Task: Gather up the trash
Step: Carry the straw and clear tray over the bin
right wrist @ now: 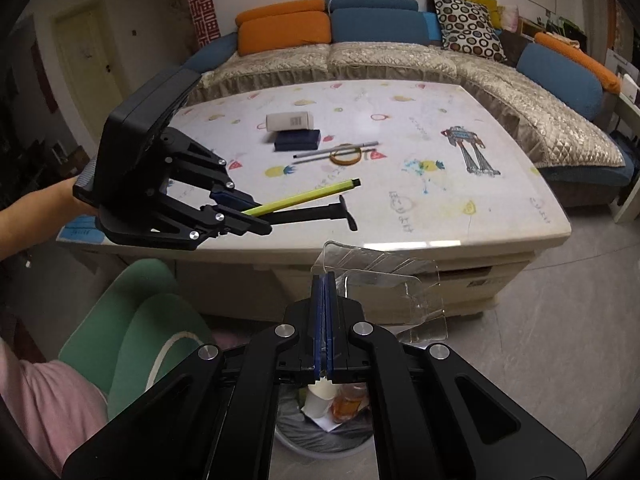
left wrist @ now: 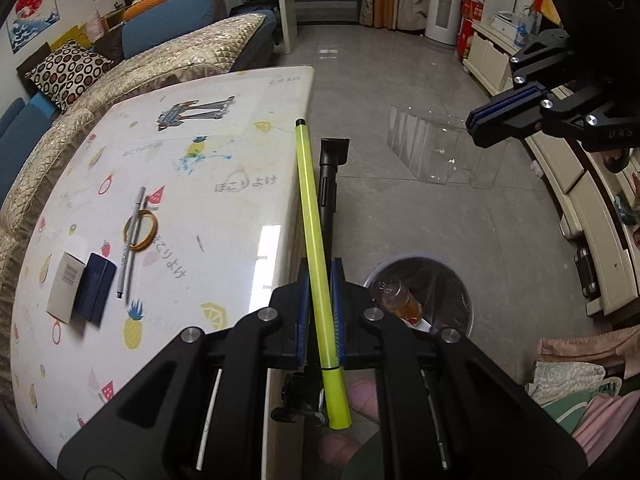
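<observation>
Left tongs [left wrist: 320,304] clamp a yellow pen [left wrist: 316,240]; right tongs [right wrist: 325,320] clamp clear plastic packaging [right wrist: 384,280]. Trash bin [right wrist: 320,432] directly below already holds litter; both items remain undropped.

Two hand-held grippers: the left hand-held gripper [left wrist: 320,304] and the right hand-held gripper [right wrist: 325,312]. One yellow pen [left wrist: 316,240], one black tool [left wrist: 330,176], one clear plastic tray [right wrist: 384,284]. On the bench [right wrist: 440,208]: one white box [right wrist: 289,121], one navy case [right wrist: 297,139], one tape ring [right wrist: 346,155], perhaps two pens [right wrist: 336,151]. One trash bin [left wrist: 460,284].
</observation>
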